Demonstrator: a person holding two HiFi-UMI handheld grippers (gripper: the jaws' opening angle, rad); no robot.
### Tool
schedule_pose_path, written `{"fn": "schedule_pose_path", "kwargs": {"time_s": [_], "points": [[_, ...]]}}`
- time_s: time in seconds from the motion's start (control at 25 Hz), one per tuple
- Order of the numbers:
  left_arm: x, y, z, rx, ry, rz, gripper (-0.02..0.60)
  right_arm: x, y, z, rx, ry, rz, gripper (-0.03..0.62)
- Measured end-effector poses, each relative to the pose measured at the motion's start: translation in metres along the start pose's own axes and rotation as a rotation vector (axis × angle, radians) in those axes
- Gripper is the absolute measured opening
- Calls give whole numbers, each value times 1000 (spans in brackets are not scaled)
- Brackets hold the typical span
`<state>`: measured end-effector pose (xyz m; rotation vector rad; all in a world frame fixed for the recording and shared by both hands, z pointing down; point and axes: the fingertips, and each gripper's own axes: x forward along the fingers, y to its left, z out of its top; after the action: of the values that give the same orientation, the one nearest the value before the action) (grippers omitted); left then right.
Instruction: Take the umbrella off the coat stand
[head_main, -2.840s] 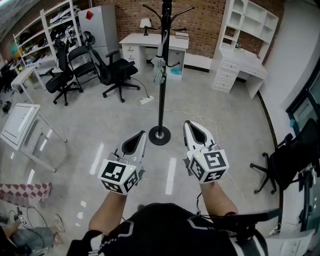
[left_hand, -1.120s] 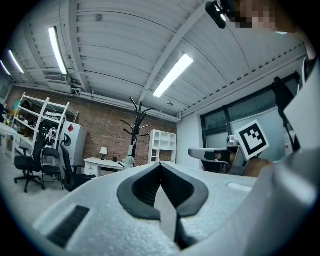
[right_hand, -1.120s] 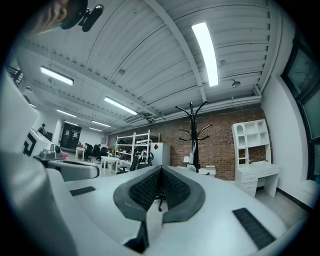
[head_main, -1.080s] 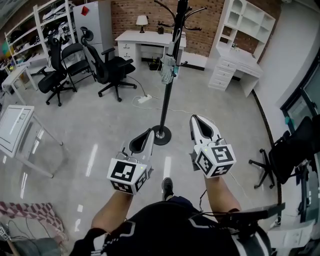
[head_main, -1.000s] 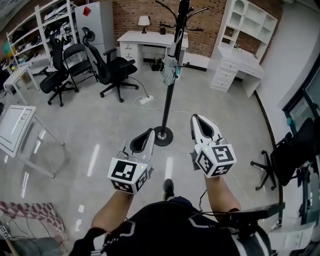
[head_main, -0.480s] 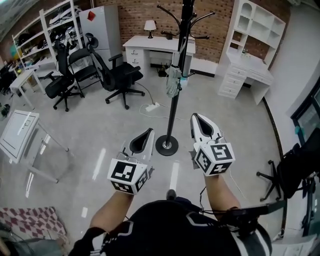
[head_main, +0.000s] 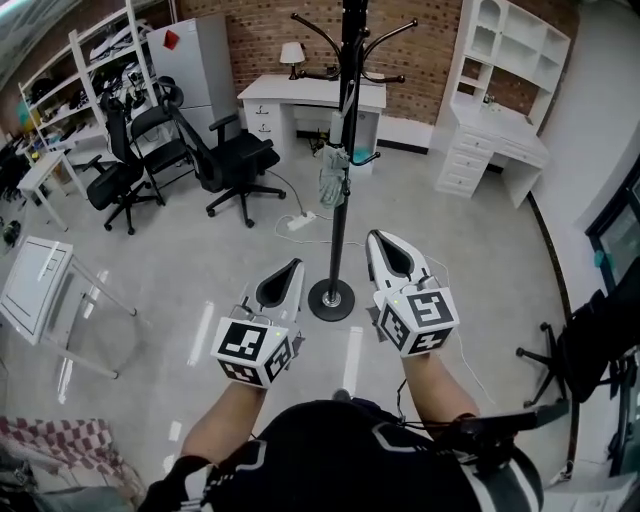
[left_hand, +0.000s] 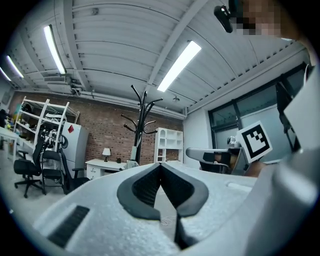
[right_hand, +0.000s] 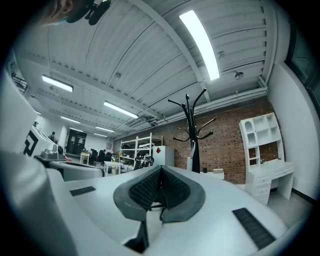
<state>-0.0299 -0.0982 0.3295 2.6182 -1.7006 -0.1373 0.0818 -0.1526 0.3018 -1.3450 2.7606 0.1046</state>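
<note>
Upper centre, the tall black coat stand (head_main: 340, 150) looks like smooth, glossy metal; the pale folded umbrella (head_main: 332, 185) on it, soft cloth. The grey floor (head_main: 180, 300) shines. The white left gripper (left_hand: 160, 165) and right gripper (right_hand: 160, 169) look like grainy matt plastic, with jaws lined in dark ribbed rubber.

Folded pale grey-green umbrella (head_main: 332, 185) hangs, seemingly hooked on, midway up upright black coat stand (head_main: 335, 250)

The slim metal coat stand (head_main: 337, 232) is black, the folded umbrella (head_main: 332, 182) pale grey-green, the far brick wall (head_main: 430, 50) red-brown, the polished floor (head_main: 190, 255) light grey.
</note>
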Motion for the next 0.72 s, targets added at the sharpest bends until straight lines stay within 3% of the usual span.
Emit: {"fn": "schedule_pose_path", "kwargs": {"time_s": [0.72], "points": [[107,5,-9,36,23,76,6,56,-94,-12,21,-28,56,3]]}}
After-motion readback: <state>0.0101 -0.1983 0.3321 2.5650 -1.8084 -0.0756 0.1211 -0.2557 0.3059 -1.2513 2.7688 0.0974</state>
